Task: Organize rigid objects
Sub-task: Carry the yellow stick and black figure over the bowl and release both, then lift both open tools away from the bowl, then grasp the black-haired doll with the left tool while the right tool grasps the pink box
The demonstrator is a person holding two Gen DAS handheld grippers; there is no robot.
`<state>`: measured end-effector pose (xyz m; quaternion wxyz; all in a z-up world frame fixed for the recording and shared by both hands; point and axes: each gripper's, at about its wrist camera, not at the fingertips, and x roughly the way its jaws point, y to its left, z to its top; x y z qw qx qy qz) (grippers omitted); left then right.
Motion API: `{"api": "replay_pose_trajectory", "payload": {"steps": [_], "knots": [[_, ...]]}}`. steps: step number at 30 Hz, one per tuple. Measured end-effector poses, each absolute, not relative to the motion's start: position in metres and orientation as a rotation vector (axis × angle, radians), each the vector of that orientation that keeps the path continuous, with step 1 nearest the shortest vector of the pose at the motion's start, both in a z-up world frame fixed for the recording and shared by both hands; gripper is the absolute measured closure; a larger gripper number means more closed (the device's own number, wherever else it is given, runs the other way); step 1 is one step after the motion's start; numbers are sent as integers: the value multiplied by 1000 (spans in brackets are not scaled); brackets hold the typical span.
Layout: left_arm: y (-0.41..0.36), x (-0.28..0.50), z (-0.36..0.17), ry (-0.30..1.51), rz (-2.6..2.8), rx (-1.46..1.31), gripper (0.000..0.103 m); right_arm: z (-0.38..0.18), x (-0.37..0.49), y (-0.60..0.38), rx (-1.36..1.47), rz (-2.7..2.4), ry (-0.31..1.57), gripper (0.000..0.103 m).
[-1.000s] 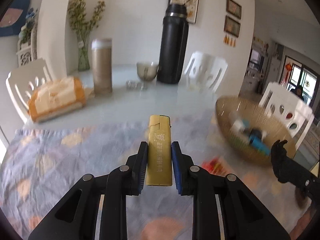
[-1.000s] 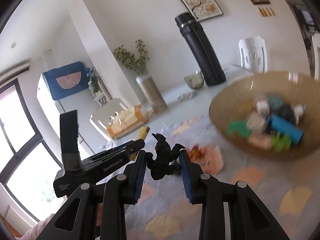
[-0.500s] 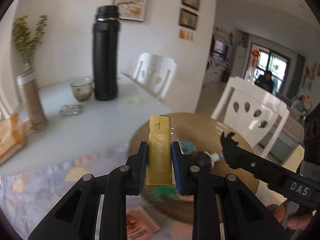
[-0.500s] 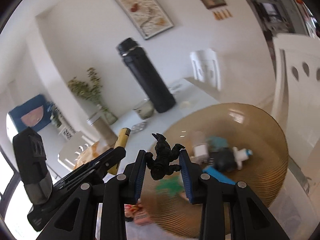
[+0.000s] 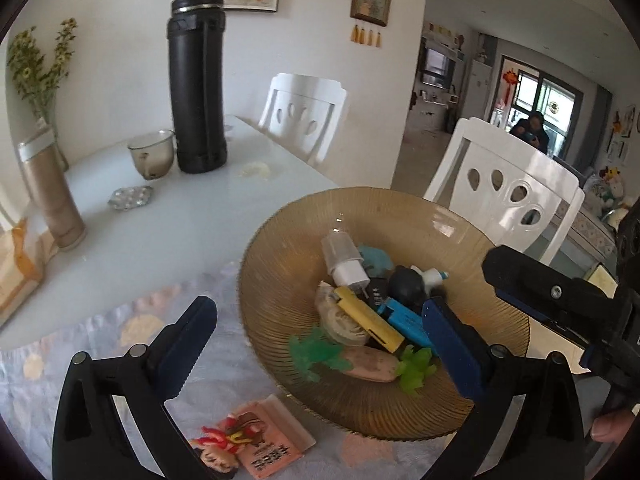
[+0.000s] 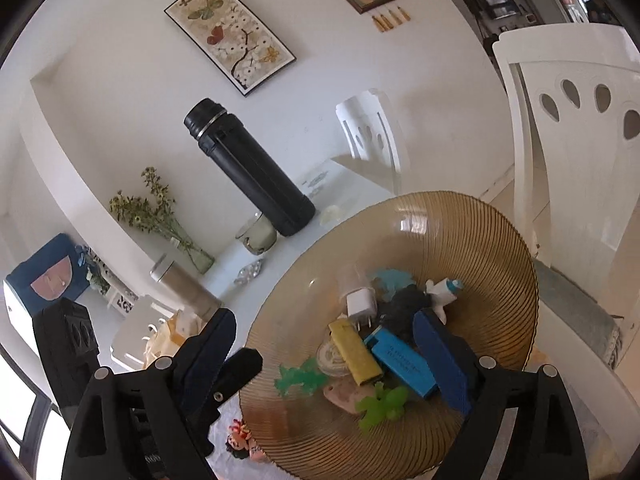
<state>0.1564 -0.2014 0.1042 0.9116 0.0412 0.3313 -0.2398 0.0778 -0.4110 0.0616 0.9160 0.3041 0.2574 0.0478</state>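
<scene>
Left wrist view: both the left gripper (image 5: 316, 328) and right gripper (image 6: 326, 344), jaws spread and empty, hover over the amber glass bowl (image 5: 280, 248) holding the yellow lighter (image 5: 368, 319), where crowded grippers risk colliding.
</scene>
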Motion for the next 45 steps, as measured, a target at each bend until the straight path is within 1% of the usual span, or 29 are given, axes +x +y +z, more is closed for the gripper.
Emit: {"api": "replay_pose_trajectory", "payload": {"steps": [7, 15, 18, 20, 27, 29, 31, 33, 39, 42, 45], "knots": [[-169, 149, 116, 671, -416, 91, 0, 74, 73, -388, 602, 130, 527, 13], [-119, 140, 106, 712, -319, 54, 0, 79, 62, -333, 540, 214, 532, 13], [-107, 136, 90, 739, -279, 56, 0, 76, 55, -315, 499, 227, 532, 13], [-104, 135, 73, 790, -285, 40, 0, 73, 51, -306, 474, 242, 545, 13], [-111, 142, 19, 919, -262, 100, 0, 51, 37, -288, 422, 256, 591, 13], [-94, 143, 16, 917, -242, 24, 0, 44, 35, -285, 399, 251, 609, 13], [-59, 145, 12, 916, -218, -165, 0, 40, 33, -280, 364, 251, 611, 13], [-36, 145, 10, 903, -188, -241, 0, 35, 33, -272, 302, 243, 631, 13], [-14, 142, 13, 845, -106, -188, 0, 11, 42, -240, 130, 211, 725, 13], [-1, 143, 8, 851, -153, -289, 1, -5, 59, -228, 59, 183, 788, 13], [1, 145, 11, 845, -149, -287, 0, -15, 79, -225, 47, 146, 819, 13]]}}
